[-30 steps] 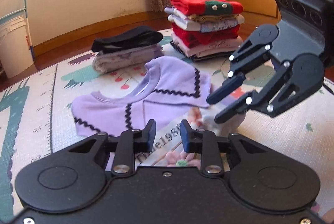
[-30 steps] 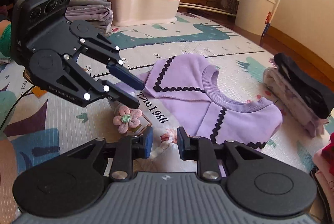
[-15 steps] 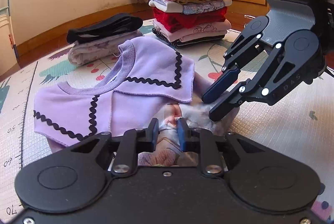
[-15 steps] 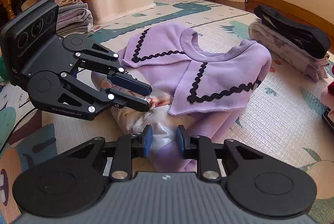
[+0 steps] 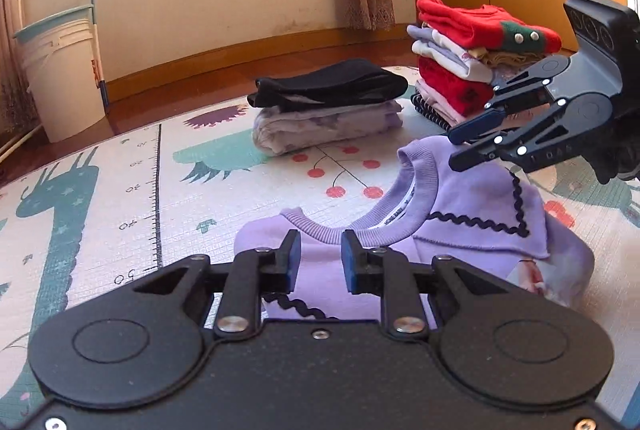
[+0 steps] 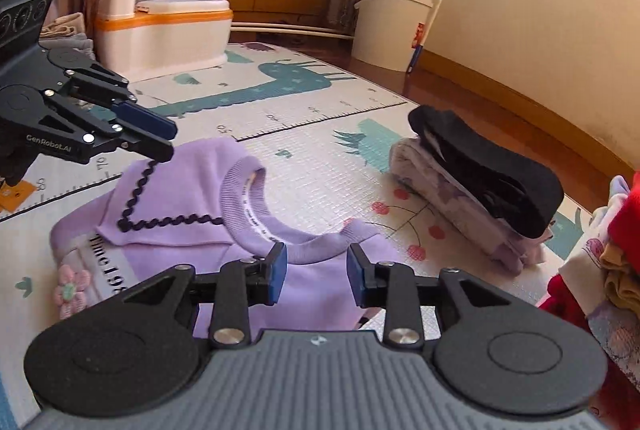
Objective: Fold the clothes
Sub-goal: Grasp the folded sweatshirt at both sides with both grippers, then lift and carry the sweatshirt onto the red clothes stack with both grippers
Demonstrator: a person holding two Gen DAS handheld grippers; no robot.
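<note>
A lilac sweater [image 5: 472,234] with black wavy trim lies folded on the play mat; it also shows in the right wrist view [image 6: 188,205]. My left gripper [image 5: 316,262] is open and empty, just above the sweater's collar side. My right gripper [image 6: 316,272] is open and empty over the other collar edge. Each gripper shows in the other's view, the right one [image 5: 460,149] and the left one [image 6: 162,137], both hovering above the sweater with jaws apart.
A black and pale folded pile [image 5: 328,109] lies behind the sweater. A tall stack of folded clothes with a red top [image 5: 476,57] stands at the back right. A white bucket [image 5: 60,73], a white and orange box [image 6: 160,33] and the wooden wall ring the mat [image 5: 120,197].
Both grippers let go of the sweater's lower part after folding it under, opened wider and rose. The sweater now lies as a compact fold with the collar on top.
</note>
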